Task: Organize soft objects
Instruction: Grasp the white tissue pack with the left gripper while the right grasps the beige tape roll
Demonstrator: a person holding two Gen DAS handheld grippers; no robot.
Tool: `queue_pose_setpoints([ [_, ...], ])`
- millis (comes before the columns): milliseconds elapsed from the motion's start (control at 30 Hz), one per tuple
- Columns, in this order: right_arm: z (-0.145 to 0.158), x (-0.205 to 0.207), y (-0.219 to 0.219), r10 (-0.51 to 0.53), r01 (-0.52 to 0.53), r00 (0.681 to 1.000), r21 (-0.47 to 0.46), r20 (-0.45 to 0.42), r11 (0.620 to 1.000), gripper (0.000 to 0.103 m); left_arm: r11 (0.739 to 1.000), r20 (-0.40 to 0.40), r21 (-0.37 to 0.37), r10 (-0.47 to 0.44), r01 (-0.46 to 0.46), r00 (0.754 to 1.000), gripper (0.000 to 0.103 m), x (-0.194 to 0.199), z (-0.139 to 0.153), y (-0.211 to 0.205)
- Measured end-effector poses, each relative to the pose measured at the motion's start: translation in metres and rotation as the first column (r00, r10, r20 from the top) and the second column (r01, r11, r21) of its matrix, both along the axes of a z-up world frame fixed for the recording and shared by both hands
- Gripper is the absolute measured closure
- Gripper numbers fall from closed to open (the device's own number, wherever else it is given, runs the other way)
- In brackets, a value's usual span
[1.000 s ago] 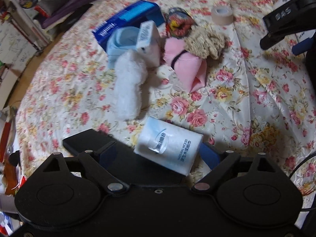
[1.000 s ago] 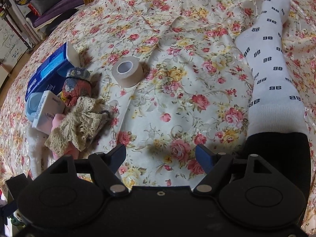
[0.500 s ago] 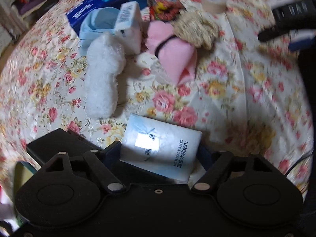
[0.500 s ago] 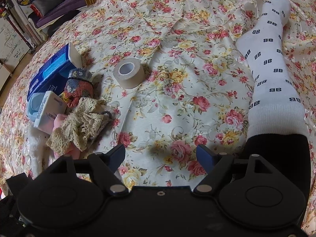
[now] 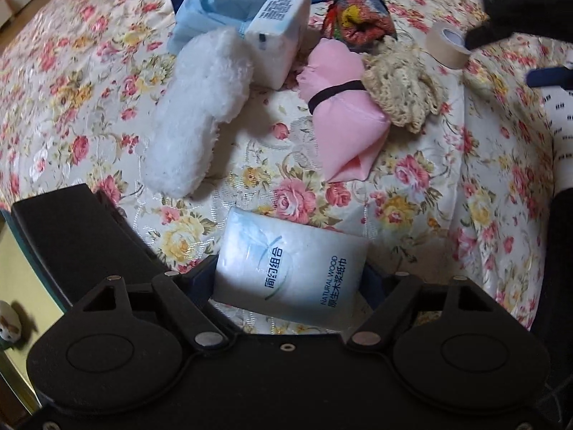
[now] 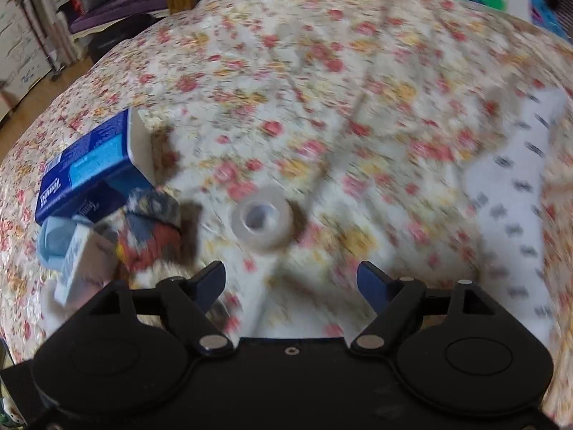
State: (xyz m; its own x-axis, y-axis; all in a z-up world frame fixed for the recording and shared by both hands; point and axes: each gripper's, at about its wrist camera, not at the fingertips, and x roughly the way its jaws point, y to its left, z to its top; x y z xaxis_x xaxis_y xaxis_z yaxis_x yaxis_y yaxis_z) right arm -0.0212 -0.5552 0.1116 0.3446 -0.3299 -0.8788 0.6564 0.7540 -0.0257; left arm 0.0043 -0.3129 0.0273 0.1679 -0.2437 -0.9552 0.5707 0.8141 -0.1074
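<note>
1. The bed (image 5: 447,186) with its floral cover carried everything, with the soft stuff clustered at the far side.
2. The white fluffy plush (image 5: 200,114) lay just beside a small white tissue pack (image 5: 279,32) and a pink cloth bundle (image 5: 343,114) tied with a black band, the bundle touching a cream crochet piece (image 5: 404,86).
3. The tissue pack (image 5: 292,268) sat between the left gripper (image 5: 292,279) fingers, which were closed in on its two sides. I'd guess it's light, squashy, and slick in that plastic wrap, so gripping across the middle looked safest.
4. The right gripper (image 6: 292,283) was spread wide and held nothing, aimed toward a tape roll (image 6: 263,218). That view was badly blurred.
</note>
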Motion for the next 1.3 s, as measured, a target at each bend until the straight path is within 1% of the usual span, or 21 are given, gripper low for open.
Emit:
queue_pose_setpoints([
  [100, -0.009, 0.022, -0.011, 0.005, -0.005, 1.000, 0.012, -0.009, 1.000, 0.023, 1.000, -0.005, -0.006, 0.008, -0.008, 1.000, 0.028, 0.004, -0.002, -0.002],
  [200, -0.021, 0.038, -0.020, 0.001, -0.001, 0.999, 0.004, -0.040, 1.000, 0.023, 1.000, -0.004, -0.012, 0.009, -0.009, 1.000, 0.028, 0.005, -0.003, -0.001],
  [267, -0.030, 0.043, -0.023, 0.002, -0.002, 0.998, 0.009, -0.057, 1.000, 0.026, 1.000, -0.001, -0.016, 0.013, -0.013, 1.000, 0.028, 0.002, -0.002, -0.001],
  [300, -0.034, 0.045, -0.025, 0.001, 0.000, 0.998, 0.016, -0.063, 1.000, 0.030, 1.000, 0.001, -0.018, 0.015, -0.015, 1.000, 0.028, 0.001, -0.002, 0.000],
  [333, -0.039, 0.046, -0.027, -0.002, 0.003, 0.997, 0.025, -0.072, 1.000, 0.039, 1.000, 0.004, -0.019, 0.016, -0.016, 1.000, 0.028, 0.001, -0.002, 0.000],
  [367, -0.043, 0.046, -0.029, 0.000, 0.004, 0.996, 0.039, -0.085, 0.999, 0.040, 1.000, 0.006, -0.019, 0.017, -0.017, 1.000, 0.029, 0.000, -0.002, 0.001],
  [400, -0.043, 0.045, -0.030, 0.002, 0.001, 0.997, 0.039, -0.080, 0.999, 0.042, 1.000, 0.008, -0.021, 0.019, -0.019, 1.000, 0.029, 0.000, -0.003, 0.001],
  [433, -0.041, 0.042, -0.029, 0.008, -0.005, 0.997, 0.037, -0.071, 0.999, 0.056, 0.999, 0.008, -0.023, 0.023, -0.022, 1.000, 0.029, 0.000, -0.003, 0.002],
  [467, -0.039, 0.041, -0.029, 0.014, -0.011, 0.998, 0.042, -0.066, 0.999, 0.057, 0.999, 0.007, -0.027, 0.027, -0.027, 1.000, 0.029, -0.001, -0.002, 0.002],
  [633, -0.032, 0.025, -0.034, -0.027, 0.030, 0.999, 0.082, -0.036, 0.996, 0.057, 0.997, -0.034, -0.056, 0.043, -0.044, 0.999, 0.030, -0.003, 0.008, 0.005],
  [700, -0.029, 0.016, -0.034, -0.049, 0.051, 0.998, 0.084, -0.031, 0.995, 0.058, 0.996, -0.051, -0.076, 0.047, -0.051, 0.998, 0.030, -0.003, 0.015, 0.009],
  [867, -0.017, -0.012, -0.028, -0.091, 0.090, 0.996, 0.086, 0.014, 0.992, 0.057, 0.993, -0.039, -0.107, 0.052, -0.056, 0.998, 0.030, -0.011, 0.042, 0.024],
  [1000, -0.009, -0.036, -0.014, -0.111, 0.106, 0.992, 0.074, 0.067, 0.992, 0.057, 0.987, -0.023, -0.144, 0.076, -0.078, 0.997, 0.030, -0.015, 0.067, 0.051],
  [1067, -0.011, -0.045, -0.002, -0.106, 0.102, 0.992, 0.058, 0.065, 0.993, 0.057, 0.983, -0.011, -0.153, 0.097, -0.098, 0.995, 0.030, -0.016, 0.077, 0.067],
  [1200, -0.015, -0.062, 0.025, -0.083, 0.083, 0.996, 0.008, 0.043, 0.997, 0.057, 0.969, -0.013, -0.180, 0.167, -0.166, 0.986, 0.030, -0.012, 0.084, 0.104],
  [1300, -0.010, -0.080, 0.045, -0.066, 0.067, 0.996, -0.007, 0.061, 0.998, 0.057, 0.956, -0.005, -0.186, 0.230, -0.227, 0.973, 0.030, -0.011, 0.085, 0.134],
])
